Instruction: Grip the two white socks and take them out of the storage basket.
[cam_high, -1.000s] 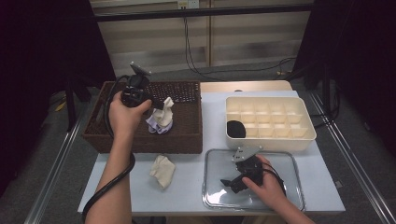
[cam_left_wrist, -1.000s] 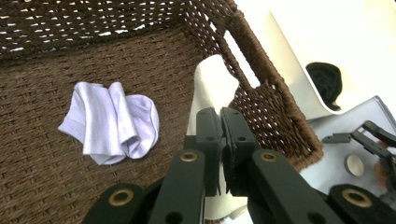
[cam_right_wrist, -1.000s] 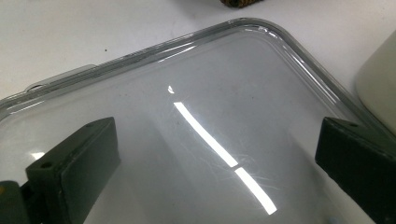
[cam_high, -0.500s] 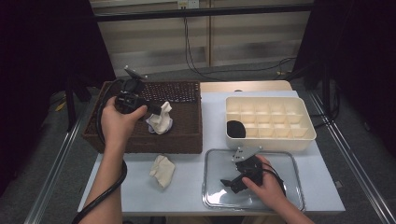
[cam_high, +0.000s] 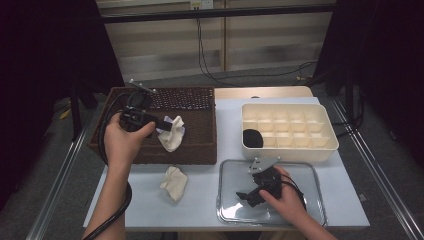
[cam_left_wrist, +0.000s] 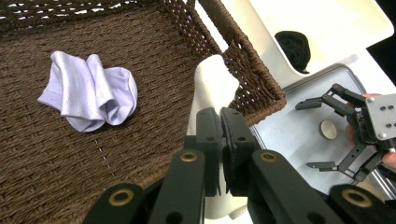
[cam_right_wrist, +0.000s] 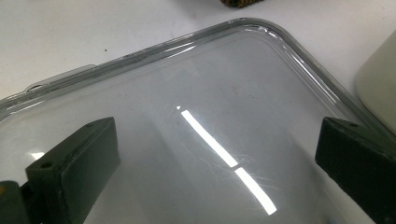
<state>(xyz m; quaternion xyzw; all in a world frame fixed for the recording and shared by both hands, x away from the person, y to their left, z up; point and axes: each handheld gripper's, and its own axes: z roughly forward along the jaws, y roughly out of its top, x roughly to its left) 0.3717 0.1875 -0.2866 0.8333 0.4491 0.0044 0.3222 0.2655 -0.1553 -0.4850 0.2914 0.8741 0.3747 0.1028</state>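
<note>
Crumpled cream-white sock (cam_left_wrist: 212, 81), limp, hanging

I count three light socks: one cream sock (cam_high: 171, 132) lifted over the basket (cam_high: 200, 145) on the left, one pale purple sock (cam_left_wrist: 88, 95) lying inside it, one cream sock (cam_high: 174, 182) near on the surface (cam_high: 227, 130). One black sock (cam_high: 252, 138) sits in one divided box (cam_high: 320, 150). One clear tray (cam_high: 300, 220) lies near right.

Soft matt cloth sock (cam_left_wrist: 212, 86) (cream), rough woven wicker basket (cam_left_wrist: 252, 70), glossy clear lid (cam_right_wrist: 196, 140), prob. plastic.
</note>
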